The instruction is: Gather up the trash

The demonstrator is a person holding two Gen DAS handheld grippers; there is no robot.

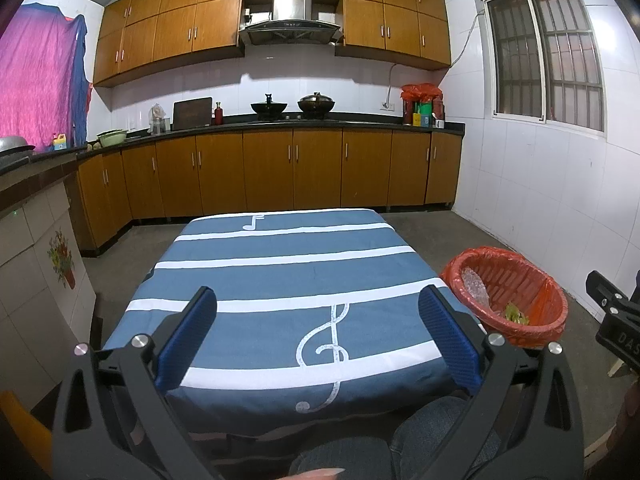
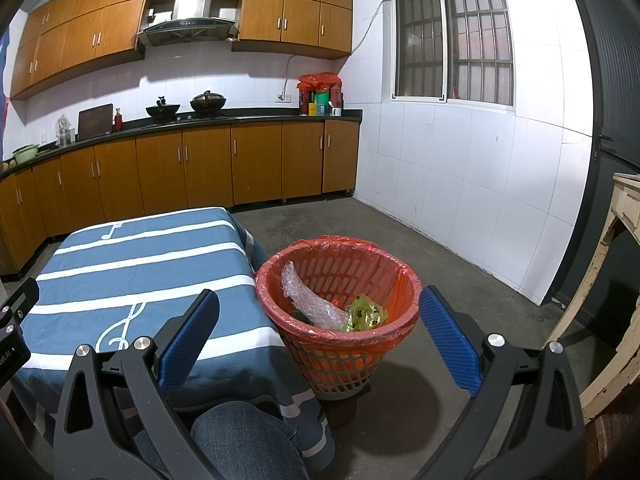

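An orange mesh bin (image 2: 338, 354) lined with a red bag stands on the floor just right of the table (image 2: 132, 272). Inside lie bubble wrap (image 2: 308, 300) and a yellow-green wrapper (image 2: 366, 314). My right gripper (image 2: 318, 316) hovers open in front of the bin, nothing between its blue pads. My left gripper (image 1: 318, 318) is open over the near half of the table (image 1: 280, 272), empty too. The bin (image 1: 506, 296) shows at the right of the left wrist view, with the bubble wrap (image 1: 474, 284) inside. The blue striped cloth carries no loose items.
Wooden cabinets (image 1: 280, 168) and a dark counter with pots (image 1: 292, 106) run along the far wall. A white tiled wall (image 2: 460, 180) is to the right, a worn wooden piece of furniture (image 2: 612, 272) at far right. The person's denim knee (image 2: 240, 436) is below the grippers.
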